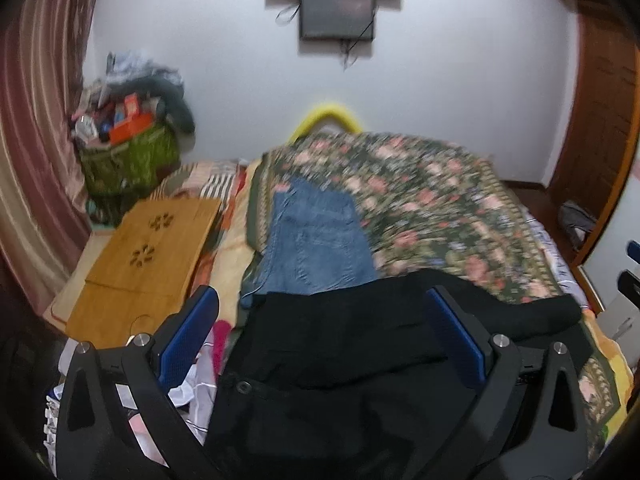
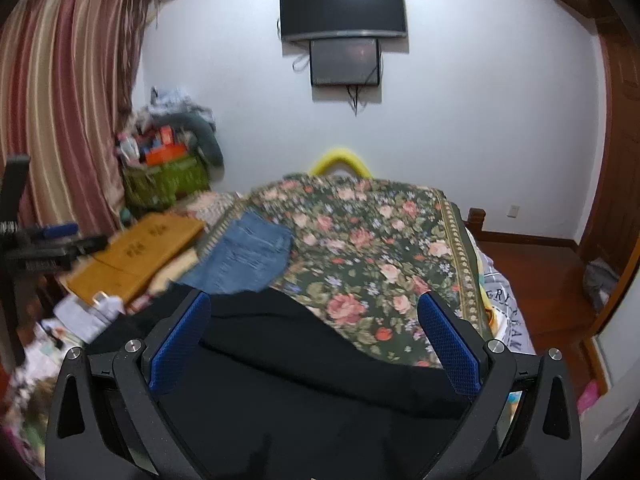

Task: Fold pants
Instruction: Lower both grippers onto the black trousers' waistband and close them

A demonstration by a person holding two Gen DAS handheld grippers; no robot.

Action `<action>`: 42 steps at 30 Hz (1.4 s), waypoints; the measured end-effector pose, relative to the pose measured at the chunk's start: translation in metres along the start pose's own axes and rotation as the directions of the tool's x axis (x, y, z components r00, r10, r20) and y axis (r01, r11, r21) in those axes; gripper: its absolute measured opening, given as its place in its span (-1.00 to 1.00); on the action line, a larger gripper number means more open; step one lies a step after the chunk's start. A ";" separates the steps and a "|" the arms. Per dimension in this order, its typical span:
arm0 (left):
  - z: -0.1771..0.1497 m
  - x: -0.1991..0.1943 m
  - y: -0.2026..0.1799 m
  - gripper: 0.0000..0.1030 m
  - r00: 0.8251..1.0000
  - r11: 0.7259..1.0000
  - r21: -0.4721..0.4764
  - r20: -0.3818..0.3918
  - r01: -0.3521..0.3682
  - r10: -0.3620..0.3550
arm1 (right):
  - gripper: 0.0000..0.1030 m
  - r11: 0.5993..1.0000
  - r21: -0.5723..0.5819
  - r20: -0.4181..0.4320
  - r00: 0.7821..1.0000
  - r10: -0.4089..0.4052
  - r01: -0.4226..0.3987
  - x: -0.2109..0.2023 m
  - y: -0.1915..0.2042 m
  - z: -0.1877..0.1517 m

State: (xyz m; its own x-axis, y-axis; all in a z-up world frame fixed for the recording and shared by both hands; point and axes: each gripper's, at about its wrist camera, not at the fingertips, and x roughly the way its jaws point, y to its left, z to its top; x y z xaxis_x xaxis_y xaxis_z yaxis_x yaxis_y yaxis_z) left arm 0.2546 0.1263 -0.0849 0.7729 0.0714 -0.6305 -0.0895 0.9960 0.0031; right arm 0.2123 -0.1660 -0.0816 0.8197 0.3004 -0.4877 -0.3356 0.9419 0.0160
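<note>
Wooden and pale, a folding lap desk (image 1: 148, 256) lies at the left edge of the bed, with a heaped green basket (image 1: 128, 160) behind it against the striped curtain (image 1: 36, 120). Just right of the desk, folded blue jeans (image 1: 316, 236) rest on the floral bedspread (image 1: 440, 204), touching the far edge of the black pants (image 1: 360, 344), which sprawl across the near side of the bed with the buttoned waistband (image 1: 242, 387) towards the camera.

Over that waistband the left gripper (image 1: 326, 332) hangs with its blue pads spread wide and nothing between them. Further right, the right gripper (image 2: 316, 344) is equally wide and empty above the smooth black cloth (image 2: 320, 360) of a leg.

Risk, as I judge it: the fabric is dark, slack and layered, so a closing pinch may catch one layer only, or take the bedspread with it. Lifting unevenly from two hands would skew the fold. Dragging the pants forward could also pull the jeans out of their fold, since the two touch.
</note>
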 end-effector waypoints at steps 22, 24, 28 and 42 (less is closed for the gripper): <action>-0.042 0.263 0.081 0.34 0.865 0.995 -0.043 -0.499 -0.088 0.055 | 0.93 0.992 0.015 -0.416 0.901 0.123 -0.128 0.198 -0.049 -0.031; -0.046 0.278 0.081 0.34 0.849 0.996 -0.035 -0.526 -0.085 0.054 | 0.90 0.989 0.029 -0.431 0.891 0.146 -0.148 0.209 -0.052 -0.030; -0.051 0.295 0.080 0.33 0.831 0.997 -0.027 -0.554 -0.075 0.047 | 0.71 0.978 0.061 -0.486 0.850 0.203 -0.199 0.232 -0.053 -0.030; -0.055 0.286 0.077 -0.60 0.857 0.991 0.007 -0.502 -0.132 0.117 | -0.10 0.939 0.053 -0.549 0.776 0.312 -0.340 0.233 -0.012 -0.051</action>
State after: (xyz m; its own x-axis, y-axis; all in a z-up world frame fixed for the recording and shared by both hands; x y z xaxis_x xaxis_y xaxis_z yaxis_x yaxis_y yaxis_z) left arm 0.4336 0.2204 -0.3076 0.3368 0.1508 -0.9294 -0.1864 0.9782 0.0912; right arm 0.3839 -0.1145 -0.2401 0.2765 0.4438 -0.8524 -0.5689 0.7905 0.2270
